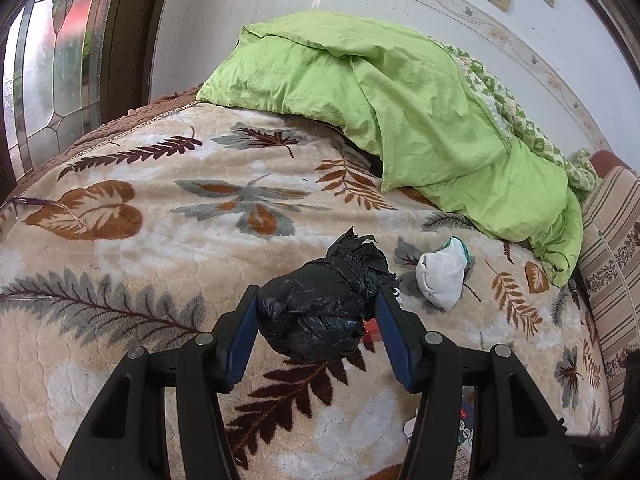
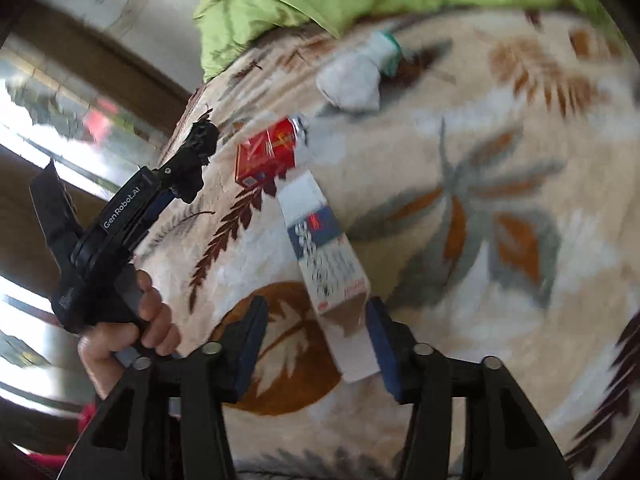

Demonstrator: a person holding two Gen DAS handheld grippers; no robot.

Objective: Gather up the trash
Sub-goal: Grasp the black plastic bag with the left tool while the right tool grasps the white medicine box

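The left claw (image 1: pixel 318 312) is clamped on a crumpled black plastic bag (image 1: pixel 320 308), its blue-padded fingers (image 1: pixel 240 344) pressing both flanks of the bundle, which is held above a bed covered by a beige blanket (image 1: pixel 160 272) printed with brown and grey leaves. In the left wrist view a balled white sock with a green cuff (image 1: pixel 442 272) lies on the blanket at about two o'clock from the bag, just beside it but apart. A rumpled green duvet (image 1: pixel 400 100) is heaped across the far side of the bed from twelve to three o'clock, and a sliver of something red shows just behind the bag at its lower right edge. In the right wrist view, which is motion-blurred, the right claw (image 2: pixel 316 328) stands wide, with a white and blue carton (image 2: pixel 324 248) lying on the blanket between its fingers, closer to the right-hand one; whether that finger touches the carton cannot be told. A red box (image 2: pixel 266 154) lies at eleven o'clock from the carton, touching or nearly touching its far end, and the white sock (image 2: pixel 356 76) sits farther off toward twelve o'clock. At nine o'clock in this view the person's left hand (image 2: pixel 132 332) grips the handle of the other tool, whose tip holds the black bag (image 2: pixel 198 156).
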